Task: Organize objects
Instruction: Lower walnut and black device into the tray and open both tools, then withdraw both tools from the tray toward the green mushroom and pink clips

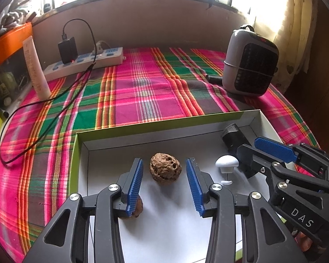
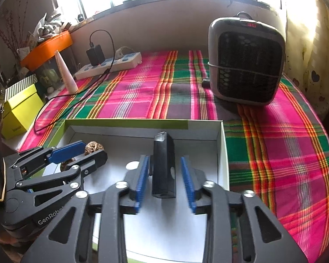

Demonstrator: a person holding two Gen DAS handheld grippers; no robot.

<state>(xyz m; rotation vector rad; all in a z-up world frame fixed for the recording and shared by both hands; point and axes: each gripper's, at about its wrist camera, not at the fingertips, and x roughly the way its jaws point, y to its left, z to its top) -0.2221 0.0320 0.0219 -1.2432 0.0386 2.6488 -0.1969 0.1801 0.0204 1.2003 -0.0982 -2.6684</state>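
A shallow white box with a green rim (image 1: 142, 129) lies on the plaid cloth; it also shows in the right wrist view (image 2: 129, 123). Inside lie a brown walnut (image 1: 165, 168), a second walnut (image 1: 138, 208) partly hidden under my left finger, a white knob (image 1: 227, 163) and a black rectangular device (image 2: 163, 166). My left gripper (image 1: 164, 177) is open with the walnut between its pads, not touching. My right gripper (image 2: 164, 175) is open around the black device, with gaps on both sides. Each gripper shows in the other's view: the right (image 1: 274, 151), the left (image 2: 76, 151).
A grey fan heater (image 2: 245, 63) stands at the back right. A white power strip (image 1: 85, 62) with a black charger and cable, and a white tube (image 1: 36, 70), stand at the back left. A yellow-green box (image 2: 19, 111) and orange-lidded clutter sit off the left edge.
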